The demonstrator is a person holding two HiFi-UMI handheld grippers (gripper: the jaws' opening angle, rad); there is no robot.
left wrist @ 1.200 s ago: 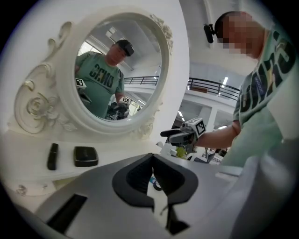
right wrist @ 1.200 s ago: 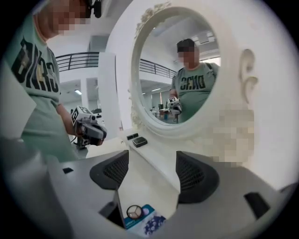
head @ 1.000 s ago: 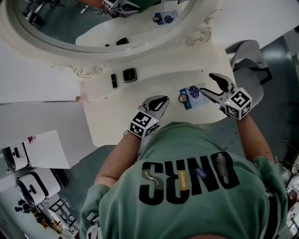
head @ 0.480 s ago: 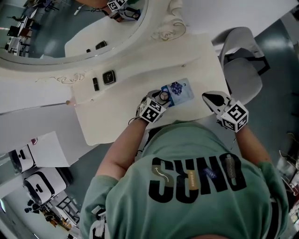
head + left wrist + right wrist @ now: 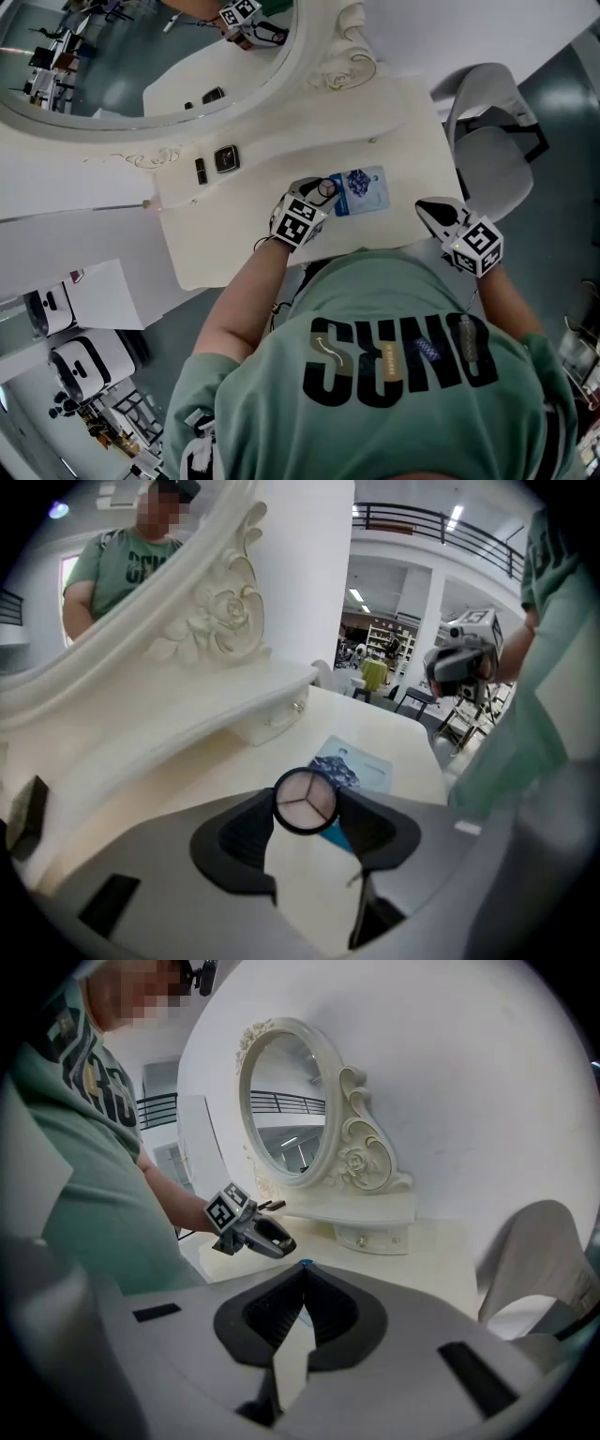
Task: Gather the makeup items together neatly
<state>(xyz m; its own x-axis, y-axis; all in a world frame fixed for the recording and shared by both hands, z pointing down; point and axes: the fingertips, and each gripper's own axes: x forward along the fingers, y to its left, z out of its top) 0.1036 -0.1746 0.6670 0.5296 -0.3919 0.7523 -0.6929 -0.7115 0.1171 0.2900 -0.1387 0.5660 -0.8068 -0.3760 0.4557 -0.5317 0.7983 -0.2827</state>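
My left gripper, jaws wide and just closing, pinches the one round black-rimmed compact at its tips; my right gripper is closed, empty.

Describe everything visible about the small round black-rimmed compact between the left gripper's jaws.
The small round compact has a black rim and a pale pink face split into three wedges, probably pressed powder. It sits face up between the tips of the left gripper, whose jaws have just been closing and touch its rim on both sides. A blue printed card lies beside it on the white dressing table.
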